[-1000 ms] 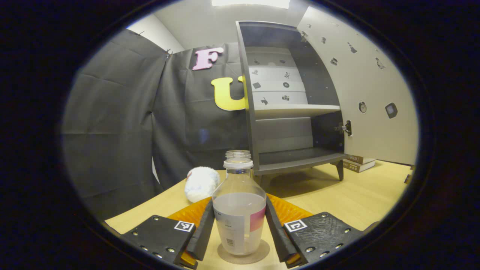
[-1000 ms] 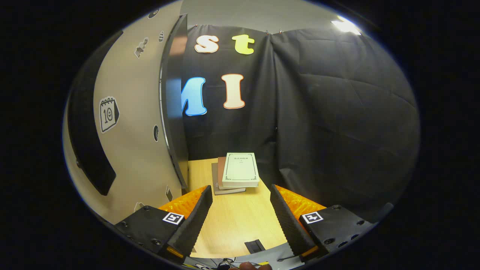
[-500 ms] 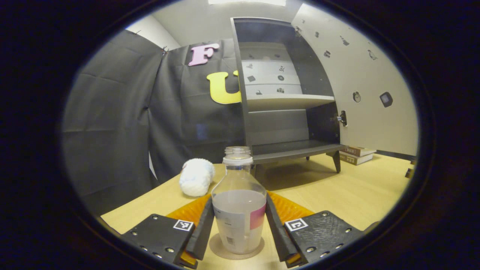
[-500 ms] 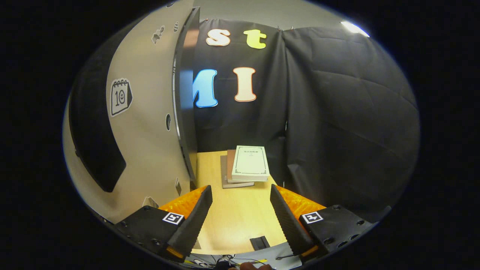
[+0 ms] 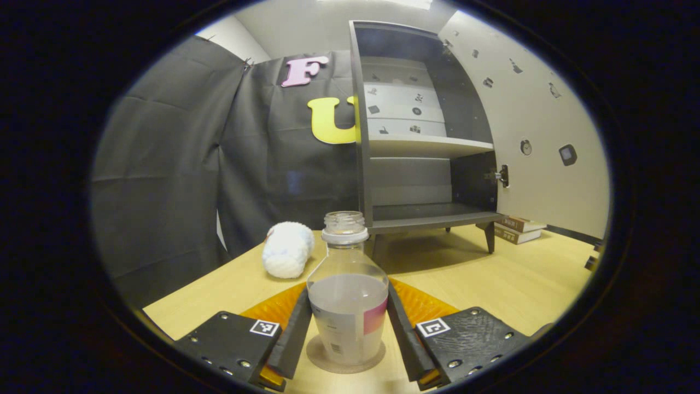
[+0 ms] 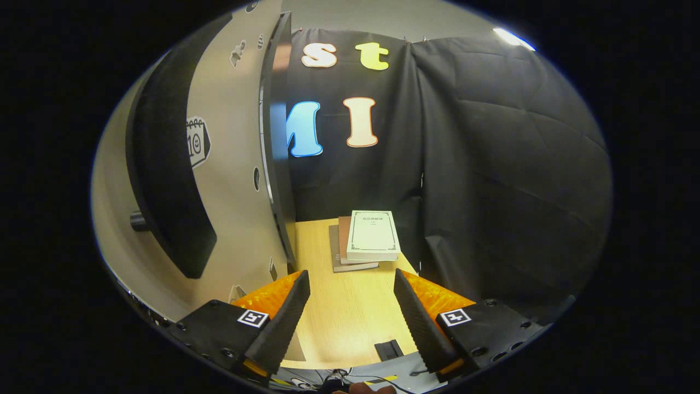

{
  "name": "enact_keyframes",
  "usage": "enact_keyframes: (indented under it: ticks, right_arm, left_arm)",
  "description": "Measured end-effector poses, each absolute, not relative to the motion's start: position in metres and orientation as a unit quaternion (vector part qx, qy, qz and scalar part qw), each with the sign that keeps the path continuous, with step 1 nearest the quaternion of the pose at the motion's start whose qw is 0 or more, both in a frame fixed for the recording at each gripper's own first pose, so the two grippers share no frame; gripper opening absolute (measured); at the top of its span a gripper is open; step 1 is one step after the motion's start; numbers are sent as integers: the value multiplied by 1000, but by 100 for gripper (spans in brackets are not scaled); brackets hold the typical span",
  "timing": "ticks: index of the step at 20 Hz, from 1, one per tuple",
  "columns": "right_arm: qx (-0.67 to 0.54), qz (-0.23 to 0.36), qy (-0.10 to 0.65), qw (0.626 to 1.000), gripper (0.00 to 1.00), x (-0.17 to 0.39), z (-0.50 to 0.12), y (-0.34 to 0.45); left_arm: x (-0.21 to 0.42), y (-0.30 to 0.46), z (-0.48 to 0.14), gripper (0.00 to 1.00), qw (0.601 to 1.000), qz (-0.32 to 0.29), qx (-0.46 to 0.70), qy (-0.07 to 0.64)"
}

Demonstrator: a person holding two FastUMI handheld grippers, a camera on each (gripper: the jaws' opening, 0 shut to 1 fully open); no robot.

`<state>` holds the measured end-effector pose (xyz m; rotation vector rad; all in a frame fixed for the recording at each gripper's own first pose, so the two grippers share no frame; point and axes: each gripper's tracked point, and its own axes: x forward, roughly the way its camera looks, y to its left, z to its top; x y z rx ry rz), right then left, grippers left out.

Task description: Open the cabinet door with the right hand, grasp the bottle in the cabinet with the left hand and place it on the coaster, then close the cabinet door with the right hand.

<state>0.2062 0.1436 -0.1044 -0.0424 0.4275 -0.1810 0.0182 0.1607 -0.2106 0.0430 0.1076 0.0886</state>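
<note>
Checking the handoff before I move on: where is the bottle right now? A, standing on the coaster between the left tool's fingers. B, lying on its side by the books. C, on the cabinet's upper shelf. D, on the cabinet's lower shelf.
A: in the left gripper view the bottle stands upright on the coaster, between the left tool's fingers.

the left gripper view sits low over the worktop [image 5: 525, 284] and faces the open cabinet [image 5: 421, 148], which stands near; the bottle [image 5: 348, 295] is very close to the lens. the right gripper view also sits low and faces the booth corner, just beside the cabinet door [image 6: 235, 164]. both views share the door and the stack of books [image 6: 365, 241].
</note>
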Motion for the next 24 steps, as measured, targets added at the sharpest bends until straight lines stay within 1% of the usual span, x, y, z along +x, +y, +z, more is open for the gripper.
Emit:
enact_keyframes:
  ticks: [2, 4, 7, 8, 9, 10, 13, 14, 15, 16, 18, 19, 20, 22, 23, 24]
  right_arm:
    - [-15, -93, 204, 974, 98, 204, -99, 144]
    - [-9, -98, 196, 976, 98, 200, -95, 142]
    - [9, -108, 184, 977, 98, 195, -87, 136]
    - [21, -115, 177, 977, 93, 195, -81, 131]
    - [30, -119, 169, 978, 98, 195, -75, 127]
    - [37, -122, 159, 979, 98, 194, -68, 123]
    - [42, -134, 130, 981, 98, 191, -51, 107]
    - [46, -136, 123, 982, 92, 190, -47, 102]
    - [52, -138, 115, 982, 98, 190, -42, 98]
    - [59, -139, 107, 983, 98, 190, -37, 94]
    - [77, -138, 91, 983, 98, 189, -28, 85]
    - [88, -133, 85, 984, 92, 187, -25, 82]
    - [97, -127, 79, 984, 98, 188, -21, 79]
    - [113, -116, 71, 984, 98, 186, -15, 70]
    - [116, -110, 68, 985, 98, 185, -14, 64]
    - [116, -107, 63, 985, 98, 184, -13, 58]
  left_arm:
    - [13, 160, -205, 75, 997, 50, 16, 52]
    - [16, 159, -198, 88, 998, 46, 21, 39]
    - [16, 160, -185, 87, 999, 38, 21, 23]
    - [15, 160, -179, 88, 999, 38, 19, 18]
    - [16, 159, -173, 86, 999, 37, 19, 10]
    - [16, 159, -166, 87, 999, 37, 20, 4]
    - [14, 160, -145, 87, 999, 37, 25, -11]
    - [12, 160, -137, 87, 999, 38, 25, -16]
    - [10, 160, -130, 86, 999, 41, 25, -20]
    - [8, 161, -125, 87, 999, 45, 23, -21]
    - [4, 157, -116, 85, 998, 48, 21, -19]
    - [1, 157, -113, 87, 998, 55, 23, -13]
    - [-2, 156, -109, 87, 998, 58, 25, -8]
    - [-8, 152, -101, 87, 997, 67, 25, 2]
    - [-12, 149, -98, 85, 997, 69, 21, 8]
    - [-15, 143, -92, 87, 998, 66, 15, 10]
